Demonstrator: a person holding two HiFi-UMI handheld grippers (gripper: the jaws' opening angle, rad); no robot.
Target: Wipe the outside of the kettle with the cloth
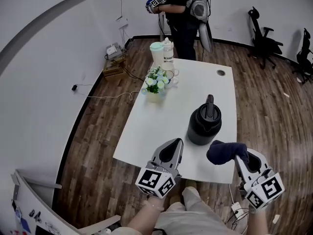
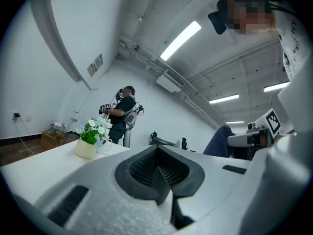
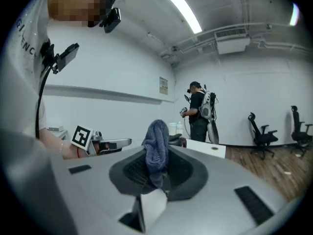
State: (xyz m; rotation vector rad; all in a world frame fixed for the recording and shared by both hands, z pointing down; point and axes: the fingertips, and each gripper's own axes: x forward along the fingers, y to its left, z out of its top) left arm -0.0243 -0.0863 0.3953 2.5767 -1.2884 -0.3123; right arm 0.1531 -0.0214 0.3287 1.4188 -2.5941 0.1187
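Right gripper pinches the cloth, left gripper closed on nothing; kettle stands just ahead on the table, apparently wiping not yet begun, so next I lay cloth against its side.

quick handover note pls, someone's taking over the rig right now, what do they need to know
Left tongs: shut and empty, over the near edge of the table.
Right tongs: shut on the dark blue cloth, held just beside the kettle's near right side.
Kettle: black, upright on the table, lid on, handle on top.
Done: cloth is in hand and brought up to the kettle.
Left: wipe around the outside of the kettle; no sign of any wiping yet. The left tongs could probably steady it.
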